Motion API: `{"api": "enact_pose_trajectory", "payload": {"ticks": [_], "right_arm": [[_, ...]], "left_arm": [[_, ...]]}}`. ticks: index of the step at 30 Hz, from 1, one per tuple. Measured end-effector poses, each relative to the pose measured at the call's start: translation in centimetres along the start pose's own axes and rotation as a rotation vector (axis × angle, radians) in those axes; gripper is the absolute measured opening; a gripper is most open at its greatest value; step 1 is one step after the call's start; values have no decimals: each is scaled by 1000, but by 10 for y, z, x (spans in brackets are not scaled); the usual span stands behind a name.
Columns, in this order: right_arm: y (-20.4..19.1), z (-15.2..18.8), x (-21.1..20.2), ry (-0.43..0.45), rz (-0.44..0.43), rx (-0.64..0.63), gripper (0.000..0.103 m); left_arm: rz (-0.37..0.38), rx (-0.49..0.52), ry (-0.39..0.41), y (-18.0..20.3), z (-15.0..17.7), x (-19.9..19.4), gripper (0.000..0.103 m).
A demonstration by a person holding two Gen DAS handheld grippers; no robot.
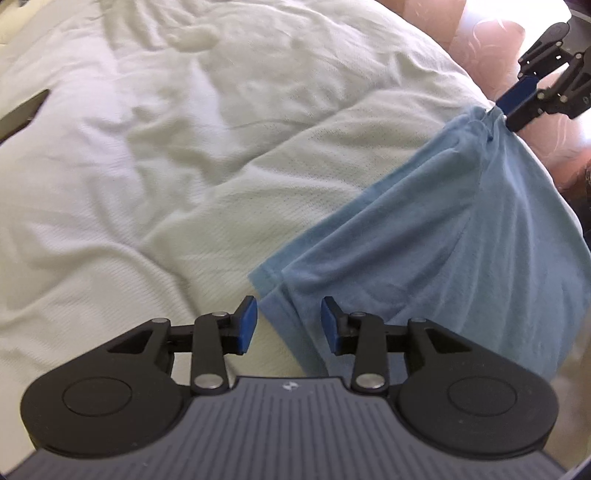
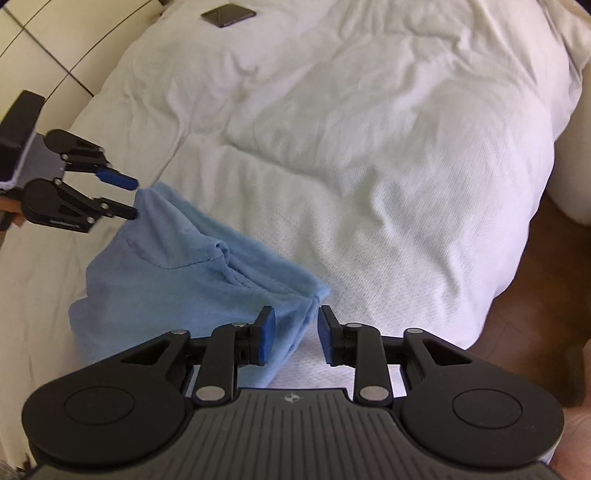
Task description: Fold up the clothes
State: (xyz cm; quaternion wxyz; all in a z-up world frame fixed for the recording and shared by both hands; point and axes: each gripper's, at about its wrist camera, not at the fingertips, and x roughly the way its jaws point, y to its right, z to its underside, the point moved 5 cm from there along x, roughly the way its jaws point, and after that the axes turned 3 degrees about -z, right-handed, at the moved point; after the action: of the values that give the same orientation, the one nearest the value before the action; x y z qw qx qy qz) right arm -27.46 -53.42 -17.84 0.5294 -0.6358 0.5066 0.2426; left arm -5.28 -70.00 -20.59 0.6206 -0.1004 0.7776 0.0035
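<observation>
A light blue garment (image 1: pixel 443 229) lies folded and rumpled on the white bedspread (image 1: pixel 166 166), near the bed's edge. My left gripper (image 1: pixel 289 325) is open, and one hem corner of the garment lies right at its fingertips. From the right wrist view, the left gripper (image 2: pixel 135 198) stands open against the garment's (image 2: pixel 177 273) far corner. My right gripper (image 2: pixel 295 332) is open too, the opposite bunched corner lying just ahead between its blue pads (image 2: pixel 267 334). In the left wrist view the right gripper (image 1: pixel 504 112) touches that corner.
A dark flat rectangular object (image 2: pixel 229 16) rests on the far part of the bedspread (image 2: pixel 369 147). Pale floor tiles (image 2: pixel 37 40) show past the bed's left side, brown wood floor (image 2: pixel 535 280) to its right. Pink patterned fabric (image 1: pixel 491 40) lies beyond the garment.
</observation>
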Motion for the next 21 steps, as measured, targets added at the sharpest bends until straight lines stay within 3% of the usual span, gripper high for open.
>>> {"api": "enact_pose_trajectory", "payload": {"ticks": [4,5,7,8,10,17,21], "right_arm": [[3,3,5,-9,-33,49,37],[3,3,6,-8,-39,60,37],[2,2,4,8,-46,82,34],[1,2,4,12,-52,92,24],[-2,1,8,4,-46,87,6],[-11,-6,-8,59,8,31,1],[-7,-1,-4,63,22,42,0]], "left_arm": [[42,4,-32,-1,-3,13,29],[47,9,-33,-1,-3,13,18],[60,19,-22,2,-4,9,9],[55,18,-14,2,-4,7,5],[45,16,2,2,-4,2,3],[13,4,54,3,-3,-15,3],[18,-58,43,-2,2,-3,3]]}}
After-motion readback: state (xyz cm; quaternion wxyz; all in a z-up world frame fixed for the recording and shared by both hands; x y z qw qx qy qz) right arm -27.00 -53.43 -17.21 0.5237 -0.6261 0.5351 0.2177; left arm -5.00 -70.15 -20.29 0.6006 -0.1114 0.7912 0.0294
